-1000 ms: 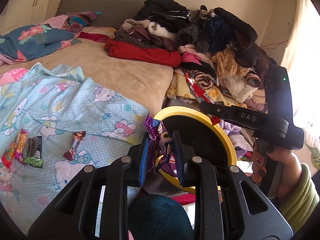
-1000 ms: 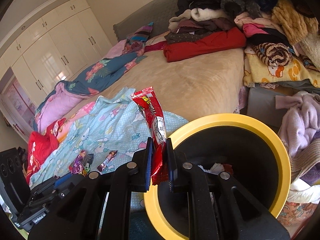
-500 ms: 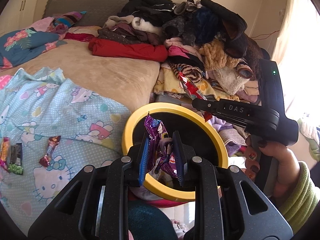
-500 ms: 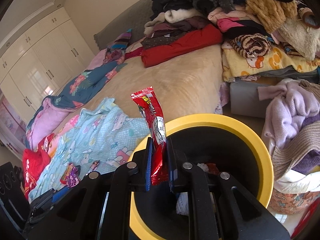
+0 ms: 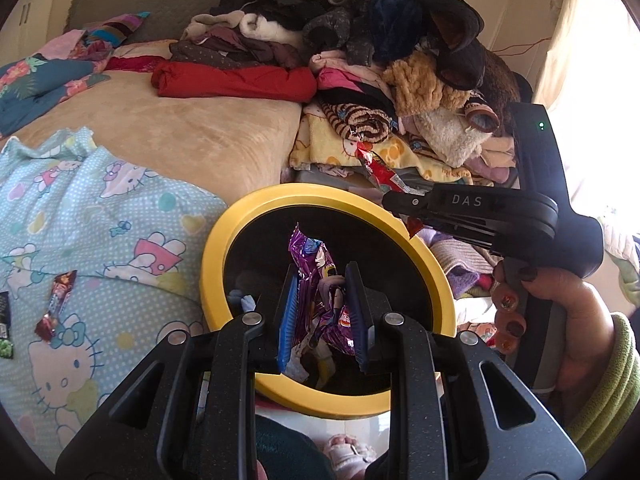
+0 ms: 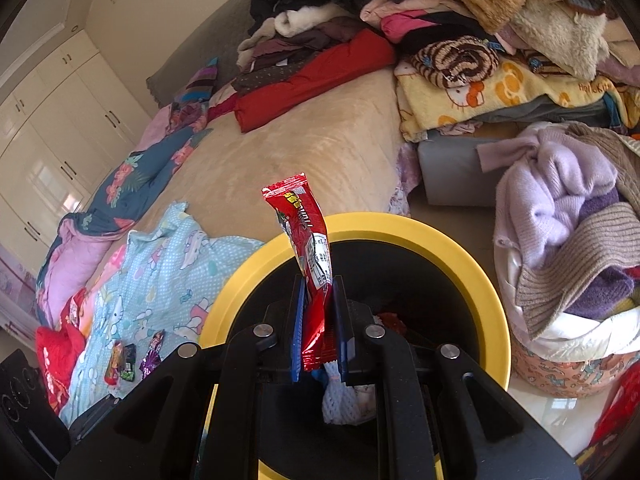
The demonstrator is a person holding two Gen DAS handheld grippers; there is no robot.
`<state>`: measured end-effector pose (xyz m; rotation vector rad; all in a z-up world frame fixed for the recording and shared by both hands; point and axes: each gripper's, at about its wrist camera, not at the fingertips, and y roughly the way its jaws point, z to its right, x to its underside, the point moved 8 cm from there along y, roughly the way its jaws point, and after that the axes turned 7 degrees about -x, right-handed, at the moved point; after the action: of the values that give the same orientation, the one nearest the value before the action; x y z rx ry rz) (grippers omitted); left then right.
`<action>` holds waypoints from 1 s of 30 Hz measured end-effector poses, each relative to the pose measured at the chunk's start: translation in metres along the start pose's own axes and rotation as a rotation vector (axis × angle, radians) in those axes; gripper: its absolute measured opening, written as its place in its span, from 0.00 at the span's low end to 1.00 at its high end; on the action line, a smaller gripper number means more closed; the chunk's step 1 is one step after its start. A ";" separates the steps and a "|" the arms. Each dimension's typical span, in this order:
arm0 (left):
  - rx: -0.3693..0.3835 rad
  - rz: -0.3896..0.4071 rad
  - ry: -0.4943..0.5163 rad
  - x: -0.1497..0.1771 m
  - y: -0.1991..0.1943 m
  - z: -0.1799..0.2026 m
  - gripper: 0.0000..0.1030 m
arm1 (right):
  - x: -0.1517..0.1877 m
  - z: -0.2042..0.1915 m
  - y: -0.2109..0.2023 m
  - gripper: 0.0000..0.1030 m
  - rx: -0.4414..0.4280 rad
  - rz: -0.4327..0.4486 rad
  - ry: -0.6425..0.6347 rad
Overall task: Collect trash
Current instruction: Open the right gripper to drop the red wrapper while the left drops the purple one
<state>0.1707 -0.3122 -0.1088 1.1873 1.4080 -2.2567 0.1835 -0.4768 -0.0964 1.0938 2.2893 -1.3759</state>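
Both grippers are parked over the same round black trash bin with the thick yellow rim (image 5: 224, 240), which stands right beside the bed. The left gripper (image 5: 322, 312) is clamped on a crinkly purple foil snack wrapper (image 5: 320, 280), jaws squeezed in on it with the wrapper's top poking up between the blue pads, all of it over the bin's dark opening. The right gripper (image 6: 318, 324) is pinched nearly together on a long red foil snack packet (image 6: 310, 256) that stands upright out of the jaws, its top reaching past the bin's far rim in that view. In the left wrist view the right gripper shows from the side near the bin's far-right rim, held by a hand (image 5: 560, 312) with dark painted nails and a green ribbed sleeve (image 5: 608, 392).

Down inside the bin there's already some stuff: a whitish-blue mesh-looking scrap (image 6: 340, 396) and something red, hard to make out further.

On the bed, a light blue polka-dot cartoon-cat blanket (image 5: 100, 240) still has a few small candy wrappers (image 6: 128, 360) lying on it, well apart from the bin. A dark red one (image 5: 56, 304) lies closest to it. Past the bare tan mattress cover (image 5: 200, 132) is a big heap of folded and tossed clothes (image 5: 360, 40), with a red garment (image 5: 232, 80) at its front edge.
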 end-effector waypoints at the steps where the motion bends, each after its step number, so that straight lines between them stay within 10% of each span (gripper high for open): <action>1: 0.001 -0.003 0.002 0.000 0.003 0.001 0.17 | 0.000 0.002 0.001 0.12 0.002 -0.004 0.004; 22: -0.009 -0.123 -0.014 0.002 0.072 -0.001 0.19 | 0.009 0.026 0.018 0.22 0.015 -0.079 0.095; 30: -0.014 -0.129 -0.010 0.000 0.075 -0.001 0.30 | 0.006 0.033 0.015 0.40 0.013 -0.056 0.132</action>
<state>0.2135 -0.3504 -0.1578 1.1095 1.5349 -2.3301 0.1851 -0.4983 -0.1265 1.1648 2.4241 -1.3789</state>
